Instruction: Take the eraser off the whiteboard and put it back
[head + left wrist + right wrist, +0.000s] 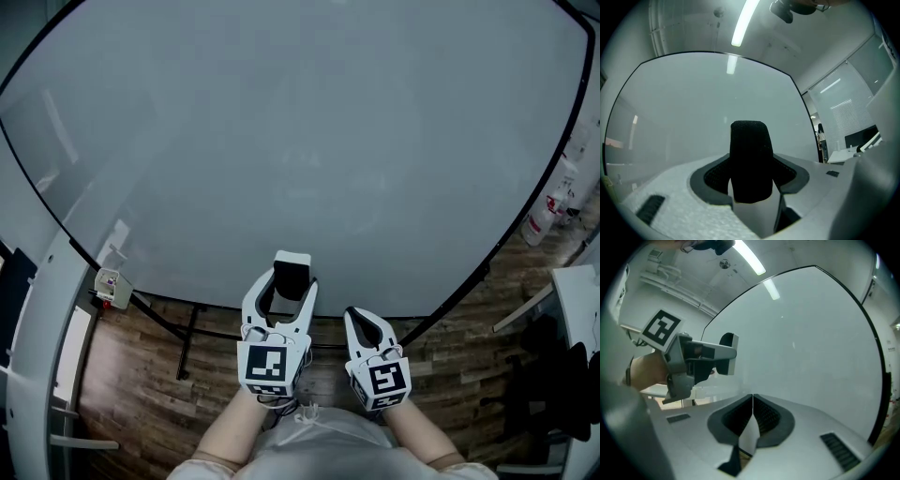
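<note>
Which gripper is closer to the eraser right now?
Left. The left gripper is clamped on the eraser, held between its jaws; the right gripper sits shut and empty beside it, apart from the eraser.

Eraser (292,277) is up: a small block with a white back and a black felt face (749,159), standing upright and clamped between the left gripper's (286,289) jaws. It sits low before the blank whiteboard (300,141), near the bottom edge, about midway along. Whether felt touches board is hard to tell.
</note>
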A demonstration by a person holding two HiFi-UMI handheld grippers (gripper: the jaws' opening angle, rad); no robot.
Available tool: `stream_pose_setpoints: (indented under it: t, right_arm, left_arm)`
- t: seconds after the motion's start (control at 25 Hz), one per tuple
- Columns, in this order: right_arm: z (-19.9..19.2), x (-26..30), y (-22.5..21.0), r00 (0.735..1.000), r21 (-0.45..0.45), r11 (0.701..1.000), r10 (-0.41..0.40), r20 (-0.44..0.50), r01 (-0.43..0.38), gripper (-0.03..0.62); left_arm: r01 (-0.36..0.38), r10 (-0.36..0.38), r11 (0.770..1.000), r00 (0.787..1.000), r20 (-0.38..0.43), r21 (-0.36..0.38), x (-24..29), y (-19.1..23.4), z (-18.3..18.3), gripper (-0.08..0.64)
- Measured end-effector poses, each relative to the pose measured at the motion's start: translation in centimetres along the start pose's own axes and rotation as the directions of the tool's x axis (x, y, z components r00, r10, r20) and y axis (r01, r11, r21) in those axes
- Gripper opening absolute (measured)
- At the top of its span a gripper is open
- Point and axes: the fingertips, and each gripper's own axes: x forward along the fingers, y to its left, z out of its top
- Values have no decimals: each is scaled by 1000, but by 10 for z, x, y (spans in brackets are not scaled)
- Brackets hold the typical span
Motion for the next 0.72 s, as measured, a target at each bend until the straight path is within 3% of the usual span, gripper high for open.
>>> stream_pose_setpoints:
  t: [0.32, 0.72]
  right_arm:
    - [5, 1, -5, 1000, -11, 1000, -3, 0, 3, 28]
    - [5, 6, -8, 1000, -12, 1000, -5, 3, 5, 28]
  left_arm:
    - [-2, 0, 1000, 997, 76, 19, 33, 8, 60, 256]
    - [-33, 30, 999, 996, 79, 37, 58, 15, 76, 256]
